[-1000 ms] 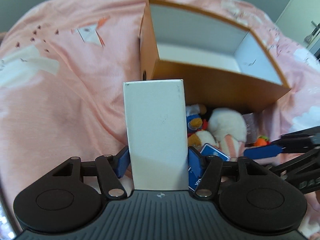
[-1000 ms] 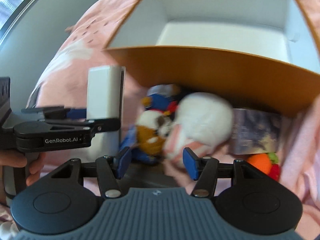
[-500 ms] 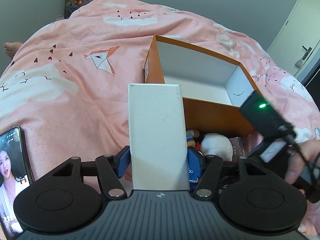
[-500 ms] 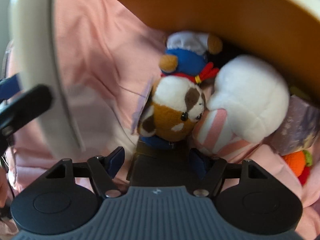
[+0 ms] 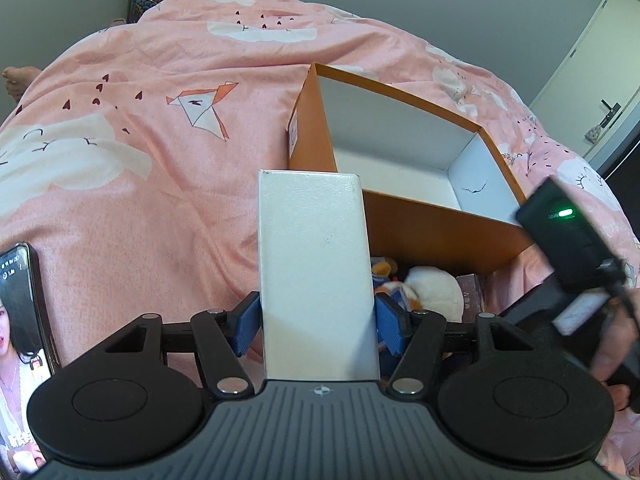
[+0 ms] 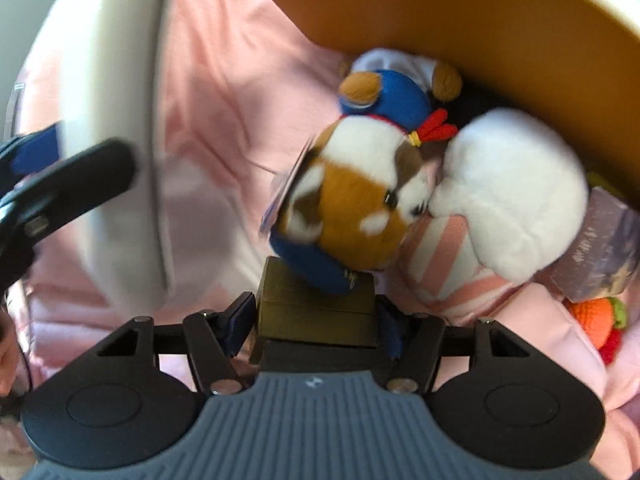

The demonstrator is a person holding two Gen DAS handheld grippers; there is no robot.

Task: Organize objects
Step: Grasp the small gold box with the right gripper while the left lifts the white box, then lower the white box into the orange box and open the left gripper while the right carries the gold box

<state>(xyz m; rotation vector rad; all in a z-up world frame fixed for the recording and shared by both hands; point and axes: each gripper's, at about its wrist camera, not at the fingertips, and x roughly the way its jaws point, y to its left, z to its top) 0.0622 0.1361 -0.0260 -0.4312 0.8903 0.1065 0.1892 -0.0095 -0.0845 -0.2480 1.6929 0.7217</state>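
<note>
My left gripper (image 5: pixel 318 326) is shut on a tall white box (image 5: pixel 316 264) and holds it up in front of an open orange box (image 5: pixel 404 224) with a white inside. My right gripper (image 6: pixel 316 326) is shut on a small dark olive box (image 6: pixel 316 308), low on the bed. A brown and white plush in blue (image 6: pixel 356 200) leans on that box. A white plush with pink stripes (image 6: pixel 508 196) lies to its right, against the orange box's wall (image 6: pixel 480 28). The white box shows blurred at the left of the right wrist view (image 6: pixel 116 128).
A pink bedspread (image 5: pixel 160 160) covers the bed. A phone with a lit screen (image 5: pixel 20 320) lies at the left. A purple packet (image 6: pixel 604 240) and an orange crocheted toy (image 6: pixel 596 320) lie right of the plushes. The right gripper's body with a green light (image 5: pixel 564 236) is at the right.
My left gripper has lifted the white box higher and pulled back. My right gripper has moved down to the plushes and closed on the small dark box.
</note>
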